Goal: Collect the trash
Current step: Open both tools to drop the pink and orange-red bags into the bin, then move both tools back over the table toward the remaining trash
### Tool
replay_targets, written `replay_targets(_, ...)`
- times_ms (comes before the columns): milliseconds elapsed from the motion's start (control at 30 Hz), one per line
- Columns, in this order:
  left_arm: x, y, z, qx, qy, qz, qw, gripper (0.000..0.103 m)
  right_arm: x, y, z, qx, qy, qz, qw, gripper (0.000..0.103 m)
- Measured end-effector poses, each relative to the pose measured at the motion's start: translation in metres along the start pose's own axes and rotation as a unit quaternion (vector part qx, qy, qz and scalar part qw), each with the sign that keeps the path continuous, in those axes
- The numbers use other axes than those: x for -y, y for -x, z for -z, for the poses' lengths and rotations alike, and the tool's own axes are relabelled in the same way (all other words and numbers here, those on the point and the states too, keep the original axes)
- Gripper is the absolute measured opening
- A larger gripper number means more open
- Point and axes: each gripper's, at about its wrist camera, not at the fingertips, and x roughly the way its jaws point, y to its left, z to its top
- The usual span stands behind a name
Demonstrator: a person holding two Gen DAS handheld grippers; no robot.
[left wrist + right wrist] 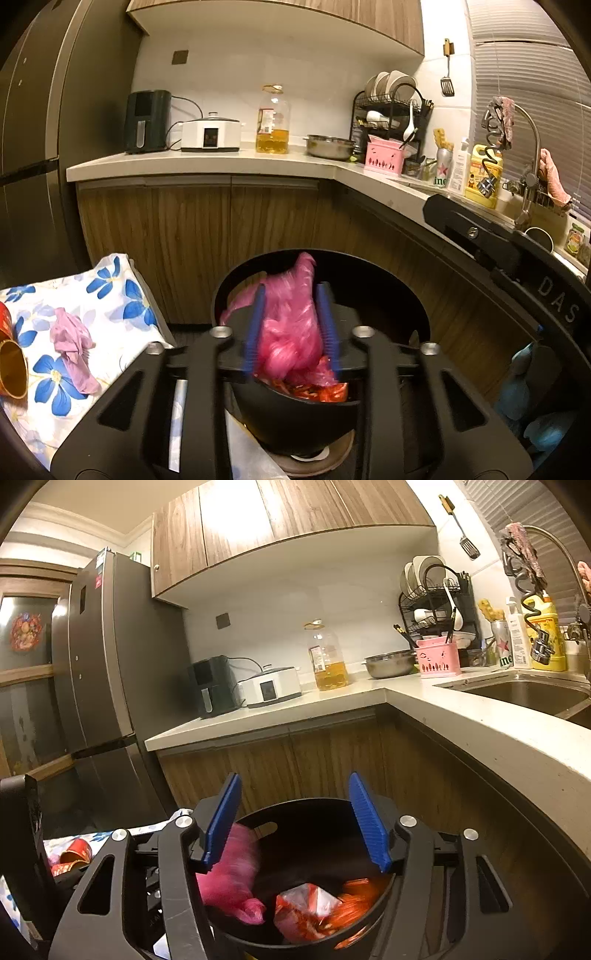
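A black round bin [295, 413] stands on the floor below both grippers. My left gripper [291, 288] hangs over it with its blue fingers [255, 325] apart. A crumpled pink plastic bag [288, 332] sits loose and blurred between them, its lower end reaching into the bin. From the right wrist the same pink bag [229, 878] shows blurred at the bin's [306, 808] left inner wall, beside red and orange wrappers [314, 908]. My right gripper [293, 779] is open above the bin with nothing between its fingers.
To the left a table with a blue-flowered cloth [110, 295] carries a crumpled purple glove [72, 343] and red cans [11, 365]. Wooden cabinets and an L-shaped counter [221, 158] stand behind the bin, a fridge [99, 664] at left, a sink [524, 694] at right.
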Motion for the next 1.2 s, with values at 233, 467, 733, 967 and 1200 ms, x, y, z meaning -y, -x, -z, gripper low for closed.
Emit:
replay_targets(233, -0.007, 0.007, 0.007, -0.004, 0.01, -0.021, 0.9997, 0.061, 0.002, 0.008, 0.004, -0.01, -0.002, 0.008, 1.0, 0.066)
replay_targets(467, -0.016, 0.026, 0.014, -0.004, 0.014, -0.076, 0.997, 0.076, -0.007, 0.018, 0.014, -0.03, 0.017, 0.017, 0.999, 0.074)
replay_targets(733, -0.022, 0.057, 0.024, -0.002, 0.015, -0.127, 0.9918, 0.08, -0.019, 0.035, 0.023, -0.043, 0.029, 0.022, 0.998, 0.085)
replay_targets(967, -0.031, 0.096, 0.032, 0.009, 0.021, -0.159, 0.9871, 0.083, -0.034, 0.055, 0.028, -0.048, 0.045, 0.023, 0.998, 0.088)
replay_targets(1200, -0.042, 0.133, 0.044, 0.016, 0.033, -0.183, 0.9824, 0.084, -0.051, 0.077, 0.036, -0.047, 0.055, 0.023, 0.997, 0.09)
